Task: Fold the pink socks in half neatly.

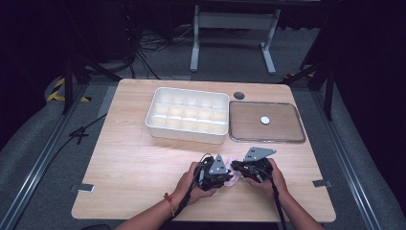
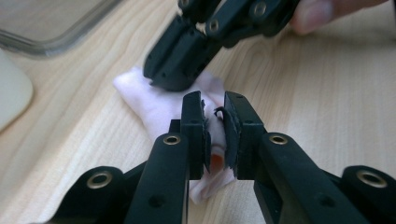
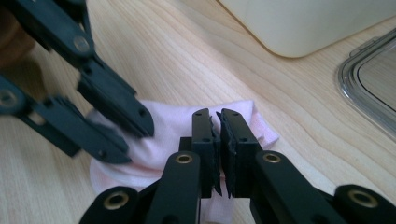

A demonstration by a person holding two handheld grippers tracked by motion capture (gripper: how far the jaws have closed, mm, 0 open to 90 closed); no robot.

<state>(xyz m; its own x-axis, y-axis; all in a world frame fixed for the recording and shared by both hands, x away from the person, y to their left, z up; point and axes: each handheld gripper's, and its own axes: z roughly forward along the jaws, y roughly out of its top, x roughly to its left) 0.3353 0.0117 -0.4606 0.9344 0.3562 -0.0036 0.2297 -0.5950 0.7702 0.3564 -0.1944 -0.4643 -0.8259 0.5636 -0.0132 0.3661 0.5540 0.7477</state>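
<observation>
A small pale pink cloth (image 1: 234, 178) lies bunched on the wooden table (image 1: 143, 158), near its front edge, between the two hands. My left gripper (image 1: 226, 175) comes at it from the left; in the left gripper view its jaws (image 2: 215, 105) are shut on a fold of the cloth (image 2: 154, 105), with an orange patch showing between the pads. My right gripper (image 1: 236, 166) meets it from the right. Its jaws (image 3: 215, 116) are pinched on the cloth's (image 3: 168, 123) near edge. Each gripper view also shows the other gripper's tips pressed into the fabric: the right (image 2: 170, 77) and the left (image 3: 133, 133).
A white tray with several compartments (image 1: 187, 132) stands behind the hands at the table's middle. To its right lies a clear shallow tray (image 1: 266, 139) with a small white disc (image 1: 265, 120) in it. A dark round hole (image 1: 239, 95) sits near the far edge.
</observation>
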